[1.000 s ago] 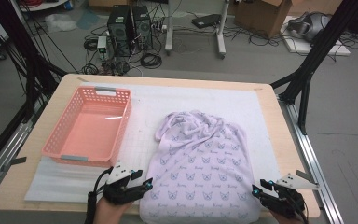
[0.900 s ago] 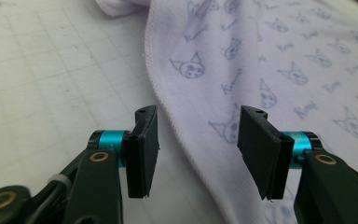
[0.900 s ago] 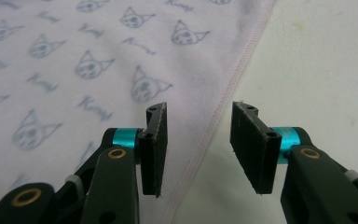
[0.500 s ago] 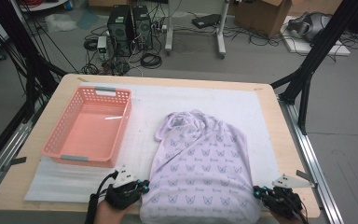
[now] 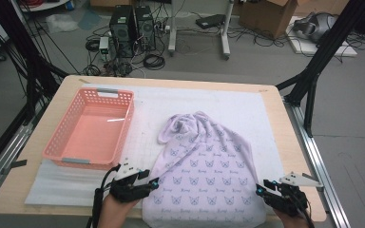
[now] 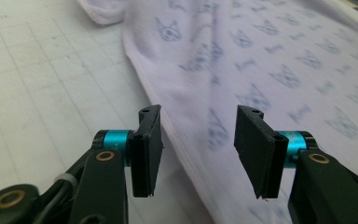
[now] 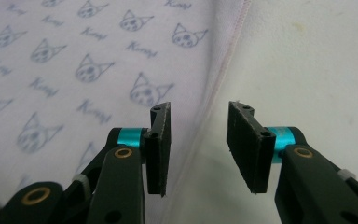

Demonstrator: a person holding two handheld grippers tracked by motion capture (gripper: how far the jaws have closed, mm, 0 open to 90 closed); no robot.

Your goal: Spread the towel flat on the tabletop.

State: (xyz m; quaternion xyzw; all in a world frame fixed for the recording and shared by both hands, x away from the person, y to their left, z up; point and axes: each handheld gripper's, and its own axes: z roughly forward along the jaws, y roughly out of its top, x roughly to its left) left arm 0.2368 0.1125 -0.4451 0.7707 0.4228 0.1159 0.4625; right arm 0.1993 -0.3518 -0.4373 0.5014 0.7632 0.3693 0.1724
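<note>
A lavender garment (image 5: 204, 161) printed with cat faces lies spread flat on the white mat, its crumpled top end pointing away from me. My left gripper (image 5: 153, 183) sits at its lower left edge. In the left gripper view the left gripper (image 6: 199, 112) has just been opening, and the garment's (image 6: 270, 60) side edge lies on the mat below the gap, unpinched. My right gripper (image 5: 260, 189) is at the lower right edge. It has just been opening too (image 7: 199, 108), with the garment's (image 7: 74, 56) seam running under the gap.
An empty pink plastic basket (image 5: 126, 127) stands at the left of the garment on the white foam mat (image 5: 247, 104). The wooden table's near edge (image 5: 38, 209) is just beneath both hands. Cables, computer cases and boxes lie on the floor beyond the table.
The left gripper dipped toward the near table edge half a second ago and has come back up beside the garment. The right gripper has stayed put. The garment lies as before.
</note>
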